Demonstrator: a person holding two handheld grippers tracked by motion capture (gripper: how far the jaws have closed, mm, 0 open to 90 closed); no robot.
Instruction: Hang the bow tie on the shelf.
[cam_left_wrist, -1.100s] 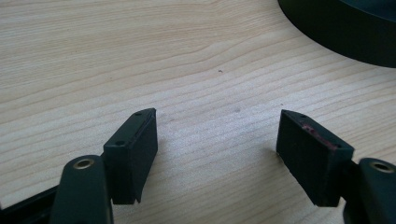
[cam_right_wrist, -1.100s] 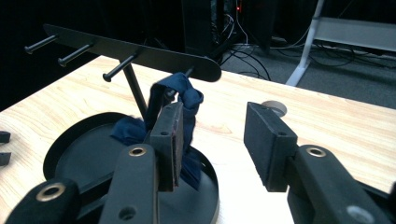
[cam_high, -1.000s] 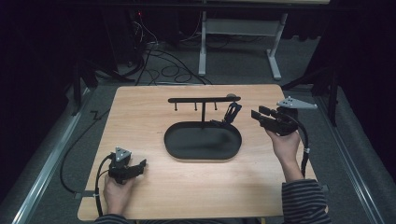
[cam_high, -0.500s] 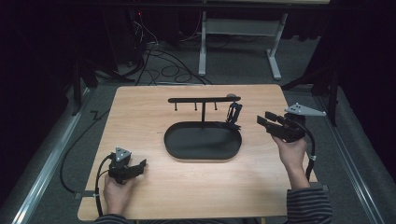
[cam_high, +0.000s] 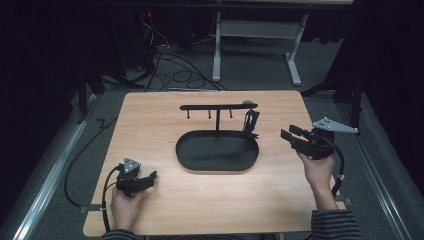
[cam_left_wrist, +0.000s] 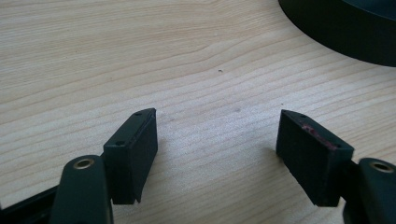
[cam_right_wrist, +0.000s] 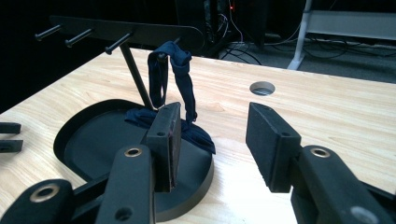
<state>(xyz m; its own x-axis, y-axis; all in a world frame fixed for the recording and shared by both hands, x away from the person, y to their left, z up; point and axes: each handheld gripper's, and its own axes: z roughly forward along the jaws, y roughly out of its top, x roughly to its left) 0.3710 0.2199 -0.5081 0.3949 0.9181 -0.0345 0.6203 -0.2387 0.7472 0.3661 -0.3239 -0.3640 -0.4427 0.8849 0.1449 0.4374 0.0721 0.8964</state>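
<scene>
Hanging from stand end peg: dark strap, tail on black tray | right gripper jaws apart, empty, beside tray | left gripper jaws spread over table

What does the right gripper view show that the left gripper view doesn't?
The right gripper view alone has the rack's bar with pegs, a dark blue strap hanging from it down onto the tray, and a hole in the table. The left gripper view alone has the left gripper, open over bare wood. Both share the wooden table and the black tray.
</scene>
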